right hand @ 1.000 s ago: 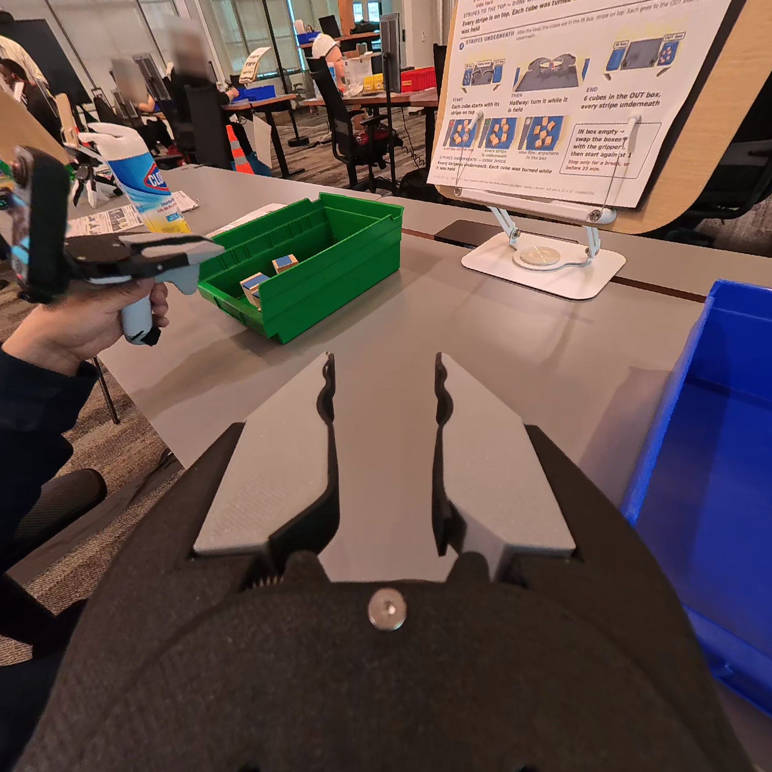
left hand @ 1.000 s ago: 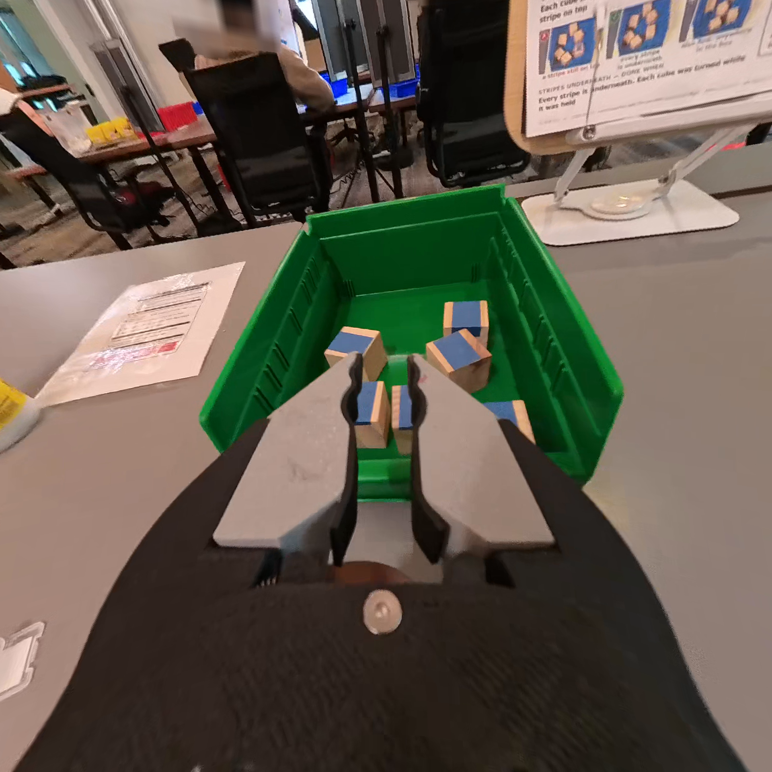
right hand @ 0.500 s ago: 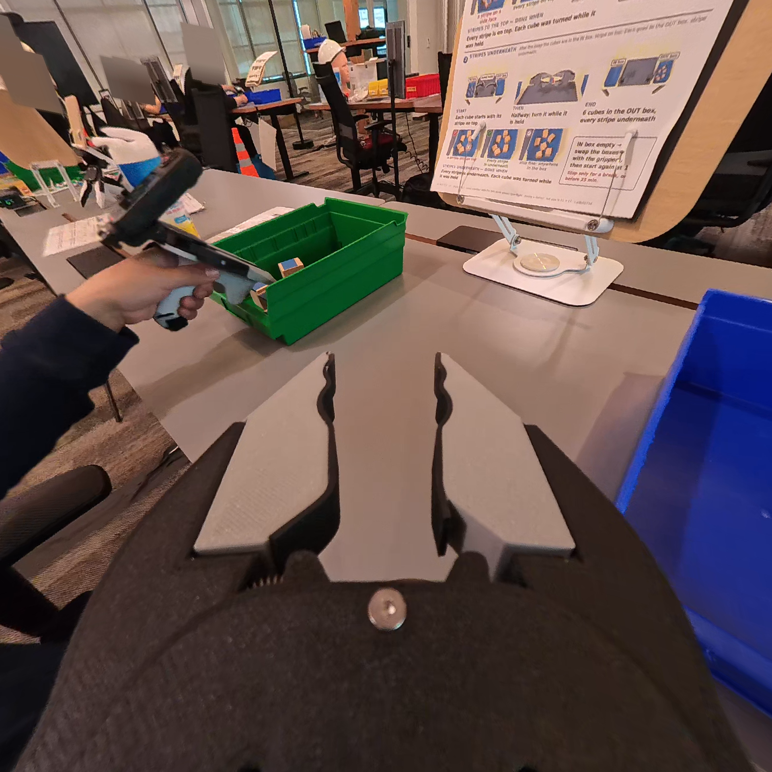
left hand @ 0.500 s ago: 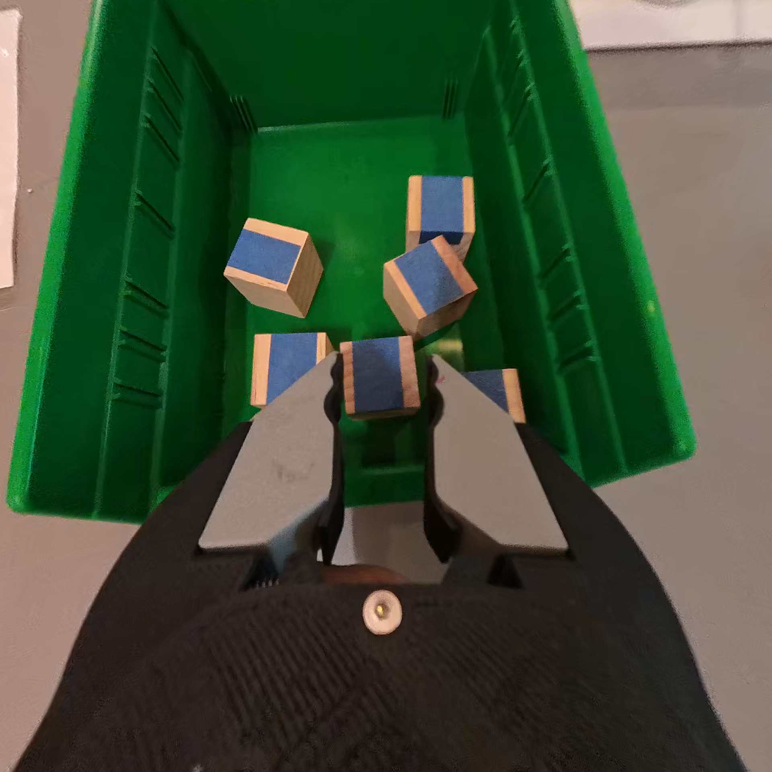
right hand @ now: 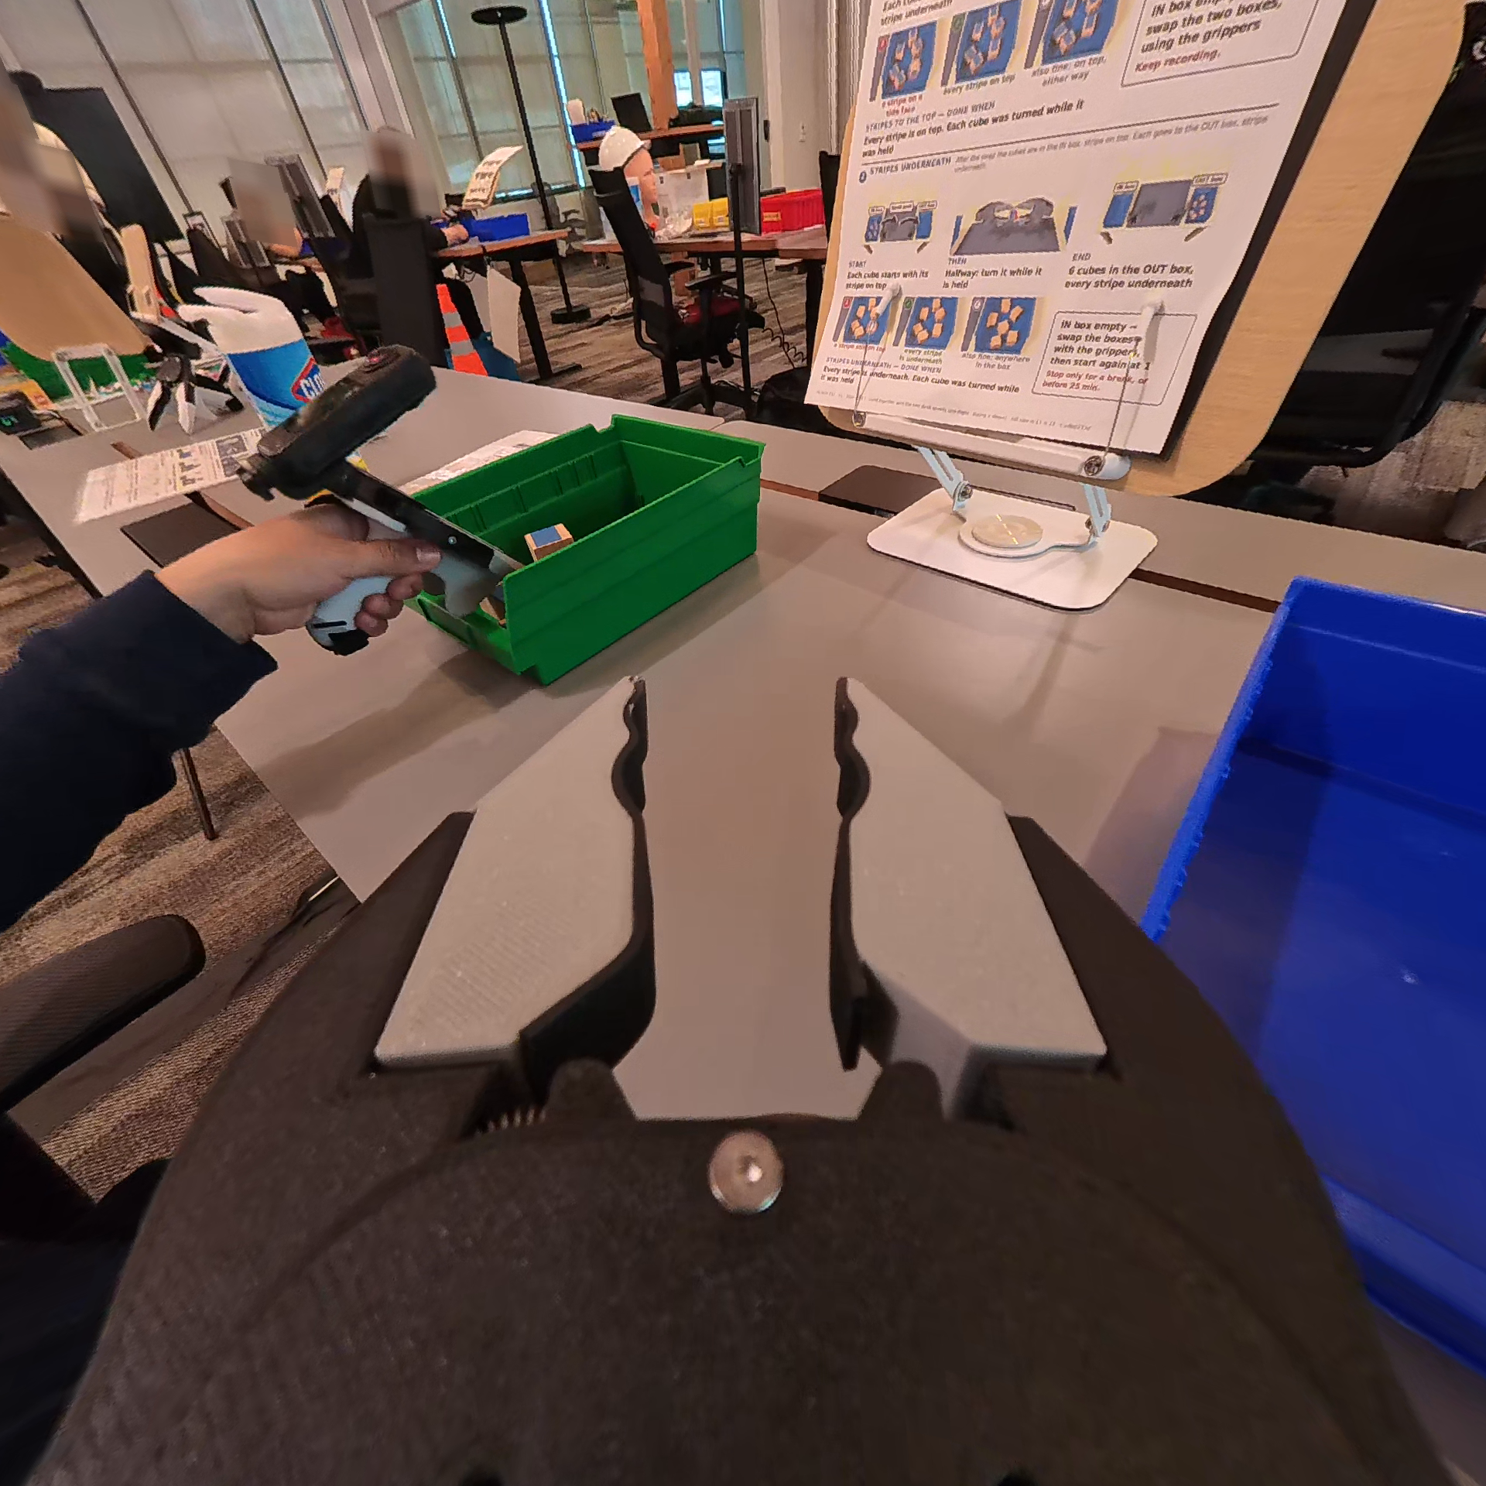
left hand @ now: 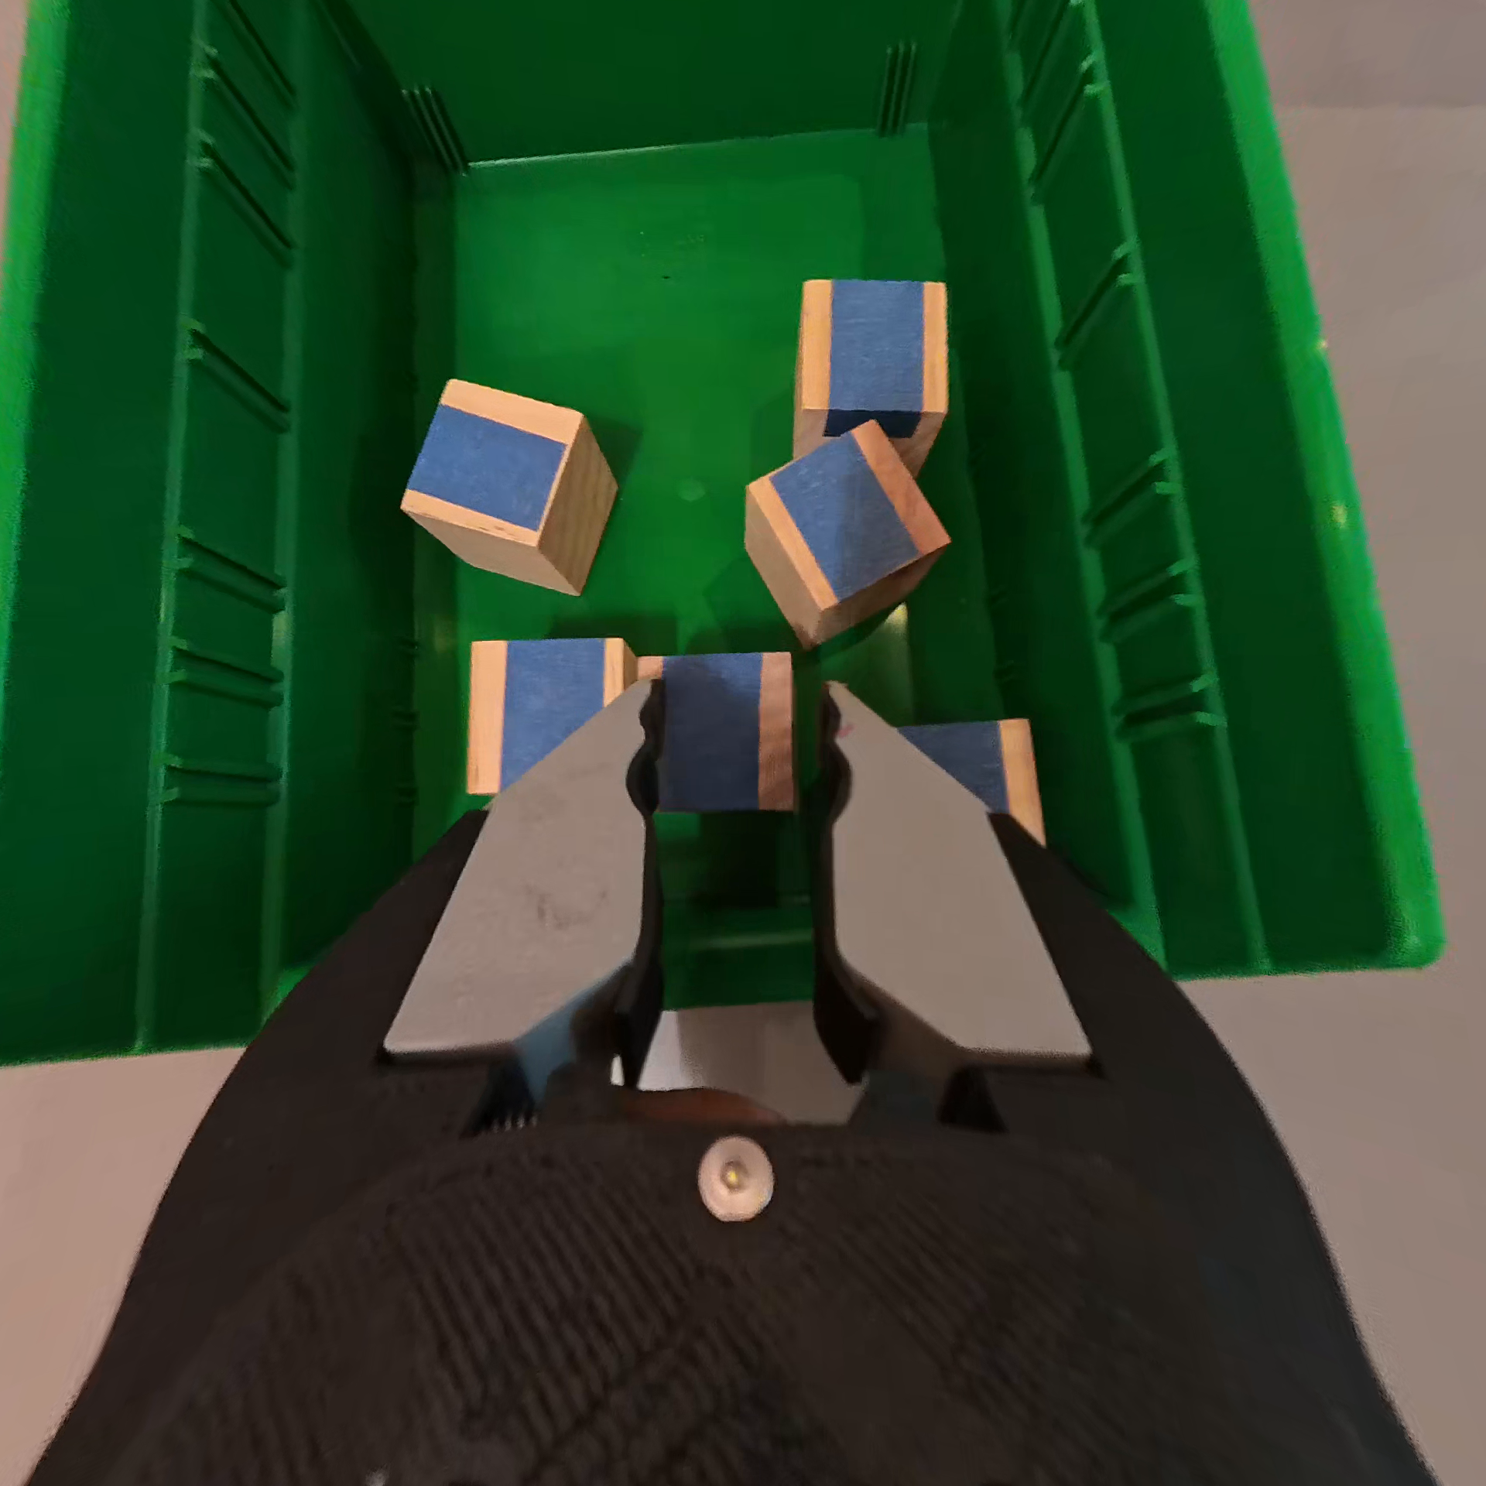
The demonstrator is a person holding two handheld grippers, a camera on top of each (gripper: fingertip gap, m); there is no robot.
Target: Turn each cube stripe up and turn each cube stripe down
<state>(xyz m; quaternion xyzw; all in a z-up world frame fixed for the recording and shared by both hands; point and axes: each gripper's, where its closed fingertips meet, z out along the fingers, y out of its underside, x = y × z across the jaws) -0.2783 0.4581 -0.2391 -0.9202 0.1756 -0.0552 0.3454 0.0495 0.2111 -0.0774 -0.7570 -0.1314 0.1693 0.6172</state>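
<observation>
Several wooden cubes with a blue stripe on top lie in the green bin (left hand: 241, 482). My left gripper (left hand: 736, 691) points down into the bin, open, with its jaws either side of one cube (left hand: 724, 732). The left finger touches that cube and a small gap shows at the right finger. Other cubes lie at the left (left hand: 506, 482), back right (left hand: 872, 354) and middle right (left hand: 844, 531). Two more (left hand: 547, 708) (left hand: 981, 764) are partly hidden by the fingers. My right gripper (right hand: 736, 691) is open and empty above the grey table.
In the right wrist view the green bin (right hand: 627, 563) stands at the centre left, with the left gripper (right hand: 474, 579) and a hand dipping into it. A blue bin (right hand: 1327, 884) is close at the right. An instruction board on a white stand (right hand: 1013, 531) stands behind.
My left gripper has tipped downward and moved into the green bin. Its jaws have widened and now sit around one cube. The right gripper has stayed open and almost still.
</observation>
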